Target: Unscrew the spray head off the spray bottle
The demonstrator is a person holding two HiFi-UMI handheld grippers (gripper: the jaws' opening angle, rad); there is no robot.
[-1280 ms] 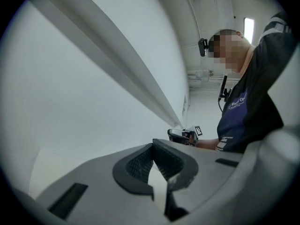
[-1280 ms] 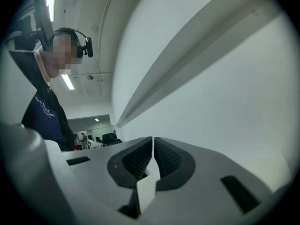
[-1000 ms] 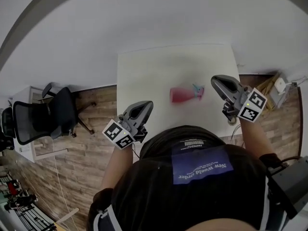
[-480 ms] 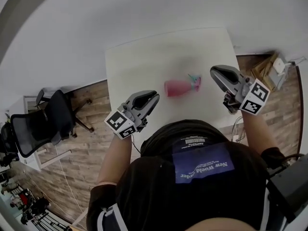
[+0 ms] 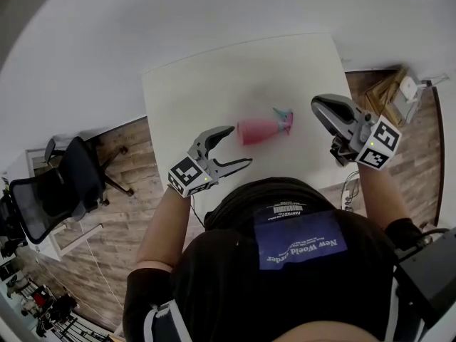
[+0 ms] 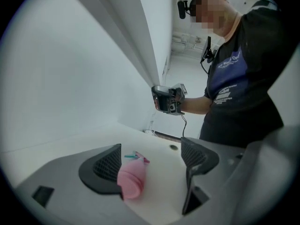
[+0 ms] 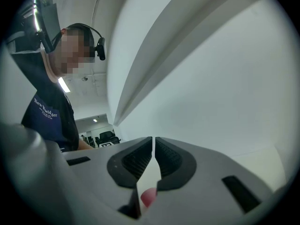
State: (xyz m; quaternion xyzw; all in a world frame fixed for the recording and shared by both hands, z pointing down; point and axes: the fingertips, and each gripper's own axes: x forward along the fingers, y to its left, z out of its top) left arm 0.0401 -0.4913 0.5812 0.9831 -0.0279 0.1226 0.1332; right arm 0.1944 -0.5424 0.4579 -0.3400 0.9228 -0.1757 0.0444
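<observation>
Head view, item one: spray bottle [image 5: 256,130], pink, lying on its side on the white bench [image 5: 192,84], right of centre. Its spray head [image 5: 284,119], teal and pink, points right.

Item two: left hand-held gripper [image 5: 239,146], its jaws just opened wide. Nothing is between the pads. The bottle's base lies just ahead of them, untouched, nearer one jaw.

Item three: right hand-held gripper [image 5: 316,105], jaws pressed together and empty, just right of the spray head.

Handling, as judged: small plastic, likely light. The body is smooth and round, so expect it to roll and slip, and its walls may give under a hard squeeze. Take the mid-body with your left hand-held gripper. With your right, take the collar below the head, not the thin trigger or nozzle.
</observation>
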